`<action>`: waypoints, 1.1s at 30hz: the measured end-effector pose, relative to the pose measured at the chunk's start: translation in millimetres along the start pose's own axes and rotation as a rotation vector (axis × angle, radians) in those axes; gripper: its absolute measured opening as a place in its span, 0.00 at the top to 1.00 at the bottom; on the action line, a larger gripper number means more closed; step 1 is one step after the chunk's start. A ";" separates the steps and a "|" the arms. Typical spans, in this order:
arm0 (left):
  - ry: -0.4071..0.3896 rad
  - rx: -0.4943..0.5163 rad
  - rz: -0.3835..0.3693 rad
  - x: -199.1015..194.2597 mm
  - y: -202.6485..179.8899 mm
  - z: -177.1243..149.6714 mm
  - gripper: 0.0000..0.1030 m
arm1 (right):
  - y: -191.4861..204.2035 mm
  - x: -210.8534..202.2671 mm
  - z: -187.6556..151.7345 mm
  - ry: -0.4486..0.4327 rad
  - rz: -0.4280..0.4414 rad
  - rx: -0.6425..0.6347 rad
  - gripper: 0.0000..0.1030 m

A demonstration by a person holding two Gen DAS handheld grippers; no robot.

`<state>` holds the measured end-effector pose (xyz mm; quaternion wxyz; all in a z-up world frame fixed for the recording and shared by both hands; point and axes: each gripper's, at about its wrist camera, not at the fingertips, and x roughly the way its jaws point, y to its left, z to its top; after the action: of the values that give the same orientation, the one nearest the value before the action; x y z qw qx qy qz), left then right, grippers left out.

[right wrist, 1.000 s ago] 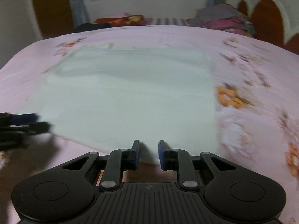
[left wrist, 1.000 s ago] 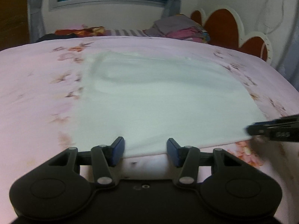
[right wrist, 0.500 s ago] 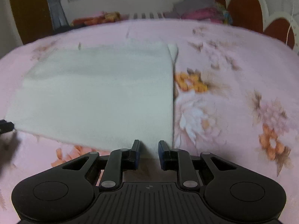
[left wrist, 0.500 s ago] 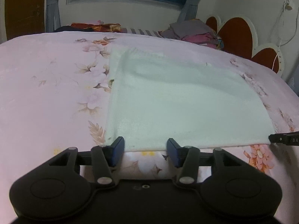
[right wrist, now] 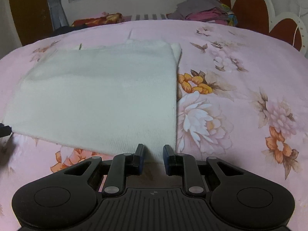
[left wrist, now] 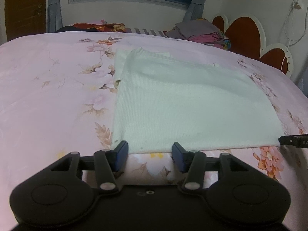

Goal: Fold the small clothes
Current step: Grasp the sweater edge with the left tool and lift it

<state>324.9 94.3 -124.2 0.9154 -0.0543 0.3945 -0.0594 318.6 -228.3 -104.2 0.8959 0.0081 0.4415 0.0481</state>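
In the left wrist view, one pale knitted garment [left wrist: 188, 104] lies flat on the pink flowered bedspread [left wrist: 48, 88], its near hem just ahead of the left gripper [left wrist: 149, 155], whose fingers stand wide apart with nothing between them. The ribbed knit looks soft, light and limp, so it will probably sag and drape once lifted, and it may cling a little to the bedspread instead of sliding. A small flap at its far left edge suggests a sleeve already tucked under, though that is hard to confirm. The near left corner, beside the left blue pad, seems the sensible place to pinch. The tip of the right gripper [left wrist: 293, 140] pokes in at the garment's near right corner. One pile of folded clothes [left wrist: 202, 32] sits at the far end of the bed, by the one headboard [left wrist: 248, 36]. In the right wrist view, the same garment [right wrist: 100, 96] fills the left half of the picture, with its right edge running straight away from the right gripper [right wrist: 153, 155]. That gripper's fingers are narrowly parted, with the near right corner of the hem at the gap; whether they touch the cloth cannot be told. Two grippers and one garment are counted in all.
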 end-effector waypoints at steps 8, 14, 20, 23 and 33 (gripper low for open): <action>-0.181 -0.334 -0.050 -45.1 21.9 -14.8 0.54 | -7.5 -35.6 2.3 -0.149 0.075 0.074 0.80; -0.076 -0.696 -0.231 -11.7 41.3 -43.4 0.62 | 5.1 -42.4 11.3 -0.185 0.125 0.084 0.82; -0.102 -0.833 -0.267 11.4 52.0 -44.0 0.69 | 10.0 -35.7 17.7 -0.177 0.147 0.078 0.82; -0.125 -0.893 -0.265 19.3 53.0 -44.1 0.73 | 11.7 -29.2 21.0 -0.175 0.154 0.084 0.82; -0.159 -0.894 -0.238 30.3 40.8 -30.1 0.72 | 18.7 -12.1 36.2 -0.166 0.181 0.119 0.82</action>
<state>326.2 128.5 -172.4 0.8163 -0.4926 0.3011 0.0164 338.4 -209.8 -71.4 0.9194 0.1050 0.3653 0.1016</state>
